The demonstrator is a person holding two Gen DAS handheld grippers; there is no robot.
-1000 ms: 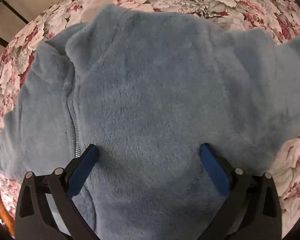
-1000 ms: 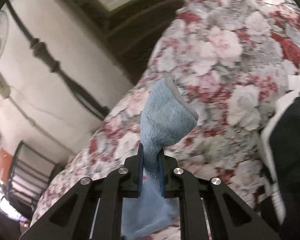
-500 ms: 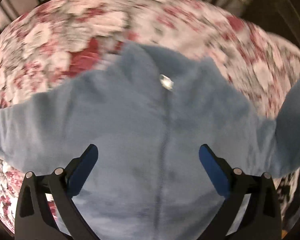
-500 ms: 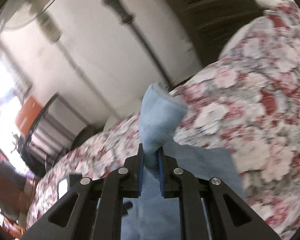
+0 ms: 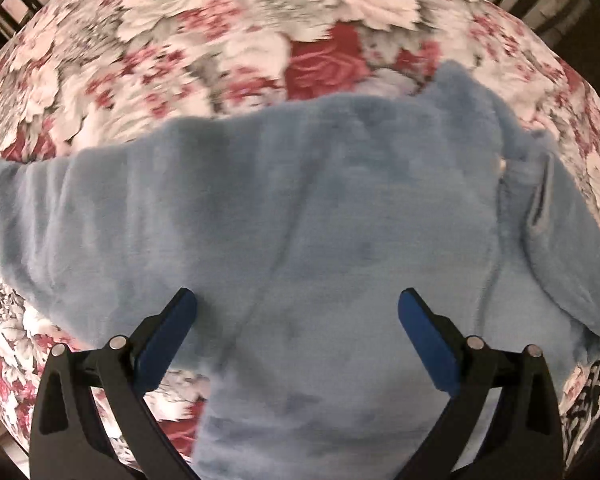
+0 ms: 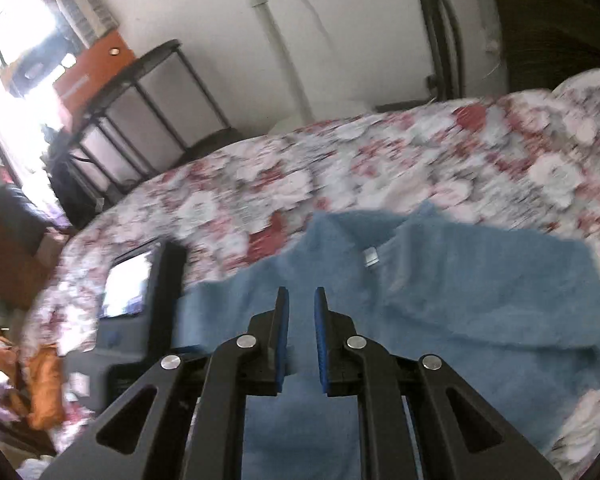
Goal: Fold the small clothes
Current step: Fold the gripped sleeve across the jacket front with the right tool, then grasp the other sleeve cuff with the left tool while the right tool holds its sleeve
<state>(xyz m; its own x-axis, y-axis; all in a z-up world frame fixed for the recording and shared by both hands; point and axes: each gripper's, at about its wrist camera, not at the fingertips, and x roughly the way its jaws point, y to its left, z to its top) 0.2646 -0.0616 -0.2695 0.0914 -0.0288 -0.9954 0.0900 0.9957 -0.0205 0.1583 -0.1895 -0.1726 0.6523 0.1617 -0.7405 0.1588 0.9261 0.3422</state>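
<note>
Here both grippers, left gripper [image 5: 296,304] and right gripper [image 6: 301,300], hover apart-jawed over blue fleece [image 5: 300,208].

Open bedspread beyond the fleece

My left gripper [image 6: 140,300] blocks the near left side; floral bedspread [image 5: 220,40] lies bare past the blue fleece jacket [image 5: 300,208].

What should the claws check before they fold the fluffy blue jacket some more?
1. Fluffy blue jacket lies spread on the flowery blanket: ok.
2. Left claw open and holding nothing: ok.
3. Right claw holding nothing, only a narrow gap between its fingers: ok.
4. Zipper pull in sight, near the collar: ok.
5. Jacket smooth: not ok, creases show.
6. Every sleeve laid flat: cannot tell, the pictures are blurry.
</note>
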